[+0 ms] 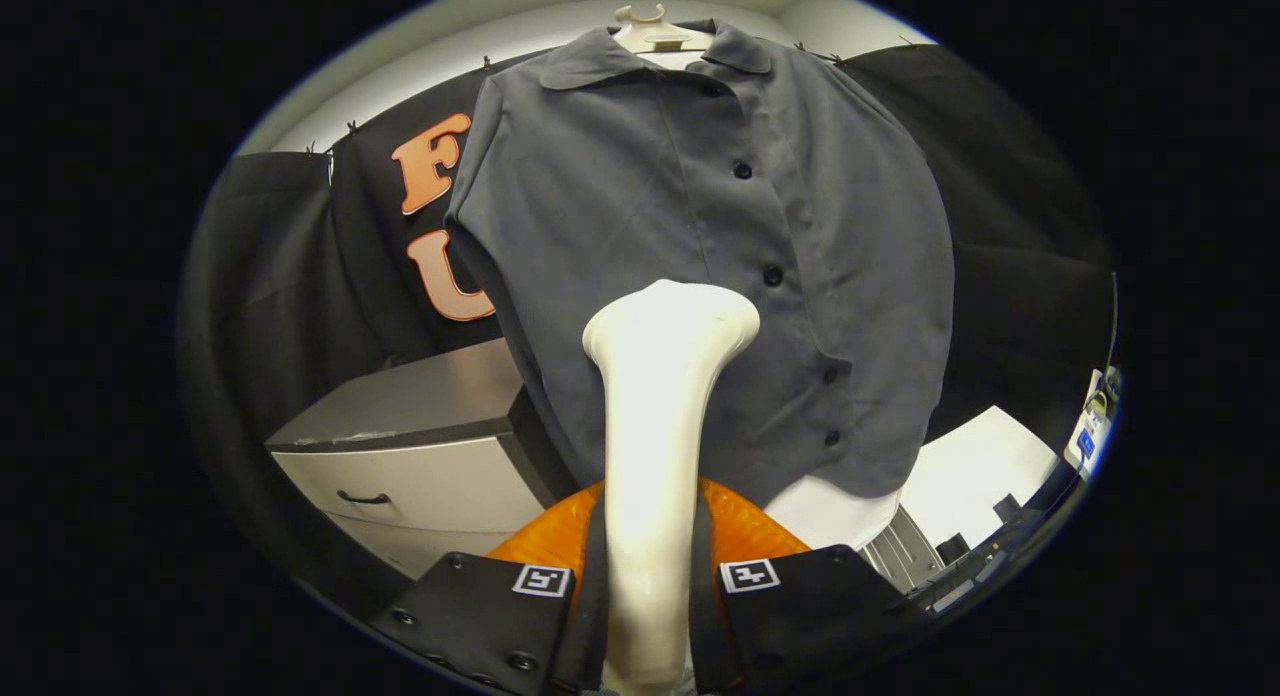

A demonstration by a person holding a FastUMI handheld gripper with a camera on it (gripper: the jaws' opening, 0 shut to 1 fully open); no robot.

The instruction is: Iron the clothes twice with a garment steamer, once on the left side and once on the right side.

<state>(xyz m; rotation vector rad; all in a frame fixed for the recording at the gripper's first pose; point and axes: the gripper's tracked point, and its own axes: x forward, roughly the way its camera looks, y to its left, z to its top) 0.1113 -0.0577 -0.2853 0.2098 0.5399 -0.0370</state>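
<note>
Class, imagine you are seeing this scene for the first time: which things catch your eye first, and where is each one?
A white garment steamer stands out, clamped between the fingers of the hand-held gripper, its head raised toward the clothing. Just beyond it hangs a grey buttoned shirt on a hanger. Beside the shirt sits a grey drawer cabinet.

Shirt (700, 206): plain dark grey w/ black buttons, on a cream-white hanger (650, 31). Steamer (655, 416): glossy cream-white, orange part at base. Drawer cabinet (420, 456): light grey, dark handle. Tool (648, 616) clamps the steamer; black-and-white square markers on top.
</note>
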